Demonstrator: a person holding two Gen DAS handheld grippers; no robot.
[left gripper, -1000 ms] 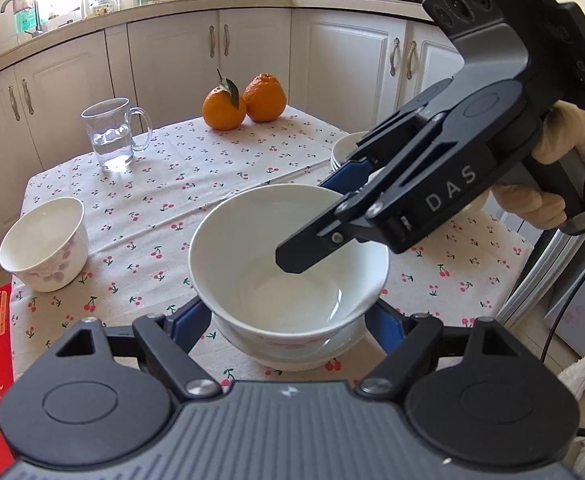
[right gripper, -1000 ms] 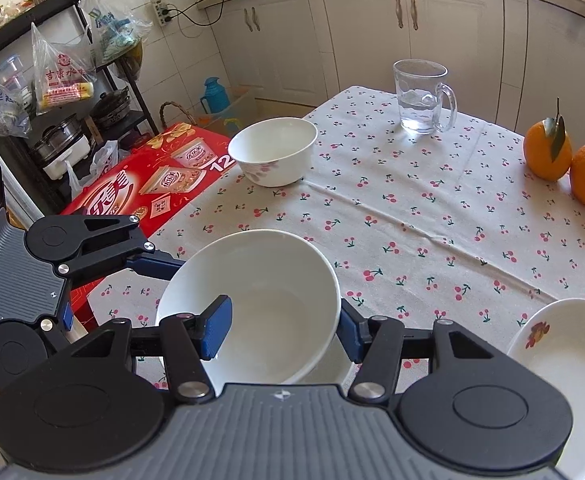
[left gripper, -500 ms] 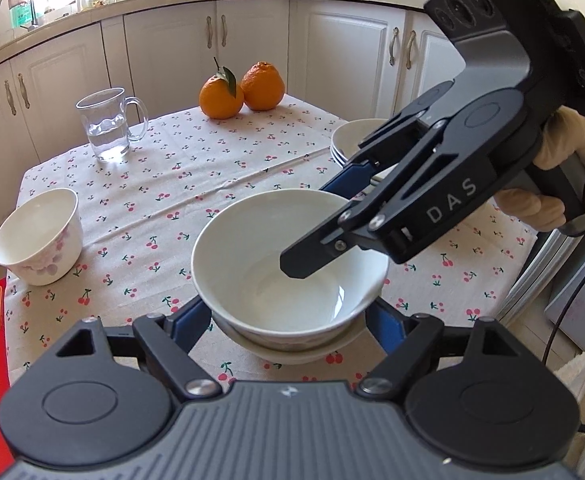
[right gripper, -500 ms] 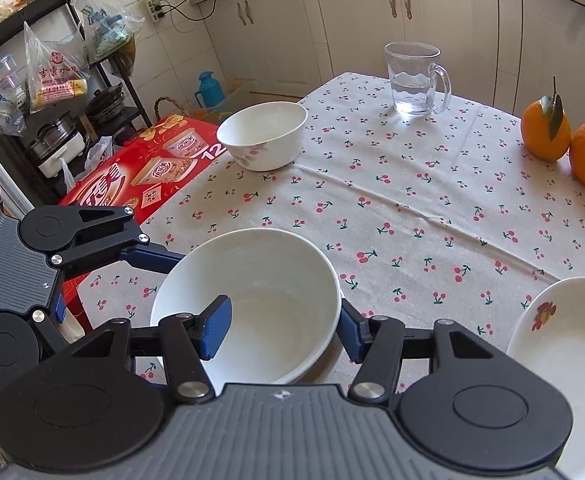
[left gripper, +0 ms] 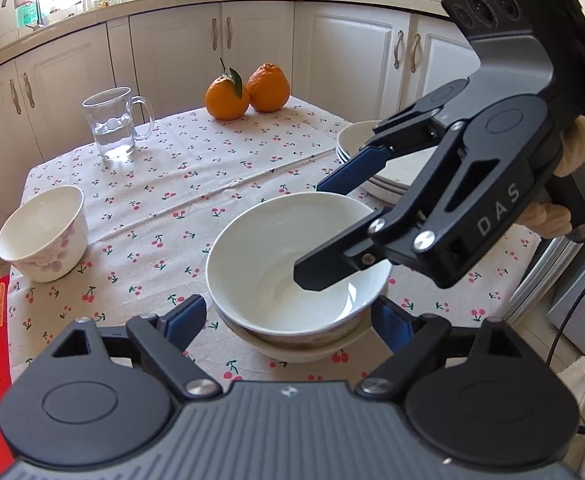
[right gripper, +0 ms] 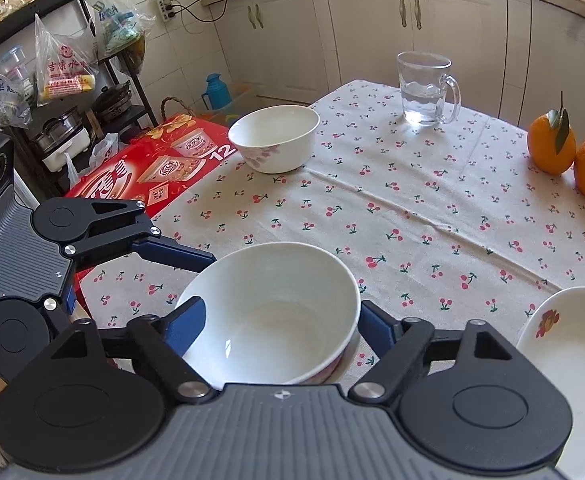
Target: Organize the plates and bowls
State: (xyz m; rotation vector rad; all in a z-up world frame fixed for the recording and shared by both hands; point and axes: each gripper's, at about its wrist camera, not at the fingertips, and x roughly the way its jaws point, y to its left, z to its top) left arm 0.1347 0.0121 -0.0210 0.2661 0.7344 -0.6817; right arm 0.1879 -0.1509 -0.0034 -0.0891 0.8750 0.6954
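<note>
A white bowl sits nested in a second bowl near the table's front edge. My left gripper flanks this stack; its jaws are opening and the blue pads stand just off the bowls. My right gripper straddles the top bowl's far wall, one finger inside and one outside. Its jaws are opening, clear of the rim. In the right wrist view the top bowl lies between my right gripper's spread fingers. A small flowered bowl stands at the left, and stacked plates at the right.
A glass mug of water and two oranges stand at the table's far side. A red carton lies off the table's left edge. Kitchen cabinets run behind, and a shelf with bags stands to the left.
My right gripper's jaws, earlier pinched on the top bowl's rim, have spread wide and let it go. My left gripper's jaws have widened a little off the bowls.
</note>
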